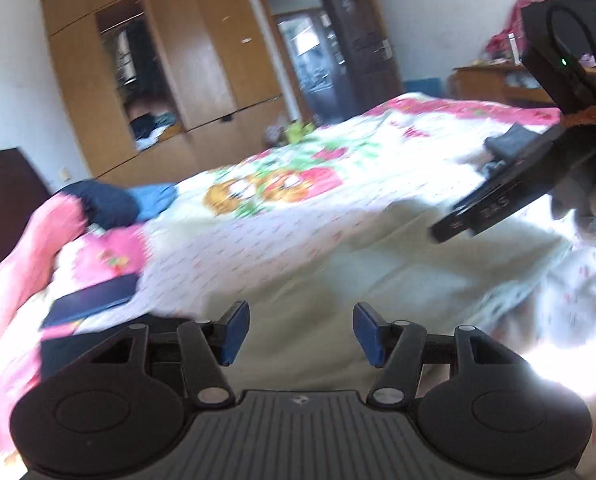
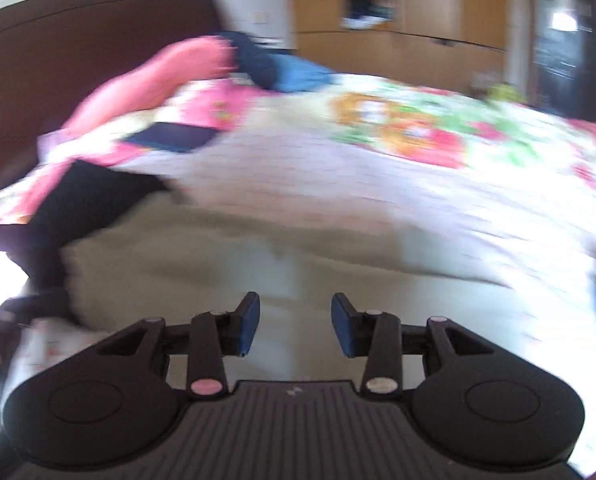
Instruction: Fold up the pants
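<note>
Now both views swim with blur. The left gripper (image 1: 296, 334) hangs over the pale beige pants (image 1: 337, 248), its blue pads (image 1: 234, 334) spread apart with only cloth far beneath them and nothing pinched. The pants lie flat on the flowered bedsheet (image 1: 298, 168), at the near edge of the bed. Off to the right in the left wrist view, the right gripper's black body (image 1: 509, 196) juts in from the side above the sheet.

From its own camera, the right gripper (image 2: 296, 330) also hovers over the beige pants (image 2: 258, 256), fingers parted, gap empty, no fabric between the pads (image 2: 250, 324). A dark garment (image 2: 86, 208) lies just beside the pants on the left, a pink pillow (image 2: 154, 76) near the dark brown headboard (image 2: 78, 52), and a wooden wardrobe (image 1: 146, 60) stands beyond the bed.
</note>
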`<state>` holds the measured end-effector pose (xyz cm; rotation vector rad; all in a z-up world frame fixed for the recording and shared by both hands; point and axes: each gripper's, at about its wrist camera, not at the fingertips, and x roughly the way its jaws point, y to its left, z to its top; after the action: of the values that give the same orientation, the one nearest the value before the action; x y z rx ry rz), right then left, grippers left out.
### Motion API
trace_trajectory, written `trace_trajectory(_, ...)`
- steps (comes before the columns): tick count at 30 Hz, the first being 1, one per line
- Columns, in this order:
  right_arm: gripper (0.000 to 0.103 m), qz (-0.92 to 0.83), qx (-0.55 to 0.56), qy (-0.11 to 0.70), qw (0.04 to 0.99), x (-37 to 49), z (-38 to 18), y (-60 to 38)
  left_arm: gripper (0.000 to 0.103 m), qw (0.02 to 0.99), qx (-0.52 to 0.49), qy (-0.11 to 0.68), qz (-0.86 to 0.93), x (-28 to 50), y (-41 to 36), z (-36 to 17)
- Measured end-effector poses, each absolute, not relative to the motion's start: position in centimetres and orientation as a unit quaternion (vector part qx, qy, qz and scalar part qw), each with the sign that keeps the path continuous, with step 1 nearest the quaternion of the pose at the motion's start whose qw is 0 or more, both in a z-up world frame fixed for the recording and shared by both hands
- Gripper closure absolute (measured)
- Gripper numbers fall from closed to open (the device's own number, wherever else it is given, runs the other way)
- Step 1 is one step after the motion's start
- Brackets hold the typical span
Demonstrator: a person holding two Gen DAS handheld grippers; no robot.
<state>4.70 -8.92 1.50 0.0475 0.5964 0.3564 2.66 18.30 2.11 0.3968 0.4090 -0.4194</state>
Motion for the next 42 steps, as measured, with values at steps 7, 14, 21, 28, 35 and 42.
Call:
trace_trajectory(7,0.06,0.09,0.161,0.367,0.912,7.2,-3.4,-18.4,0.032,0.902,0.224,0.279,-0.24,7.2,12.3,-3.0)
trace_trajectory(14,0.056,0.178,0.265,0.357,0.878,10.7,-5.9,-19.0,0.032,0.885,0.283,0.278,-0.245,5.8,9.9,-3.1)
trace_trajectory(21,0.098,0.211,0.41,0.354,0.814,11.2,-7.2,-22.1,0.032,0.871,0.314,0.283,-0.249,7.0,7.4,-3.4)
trace_trajectory(28,0.099,0.171,0.392,0.382,0.819,10.1,-7.8,-27.3,0.033,0.854,0.299,0.294,-0.308,6.5,2.6,-3.8)
trace_trajectory(35,0.099,0.151,0.36,0.374,0.841,10.3,-6.3,-29.1,0.032,0.855,0.319,0.27,-0.306,5.1,2.4,-1.9)
trace_trajectory(42,0.097,0.122,0.302,0.404,0.855,10.3,-5.5,-29.7,0.03,0.883,0.288,0.301,-0.216,7.7,5.3,-3.6)
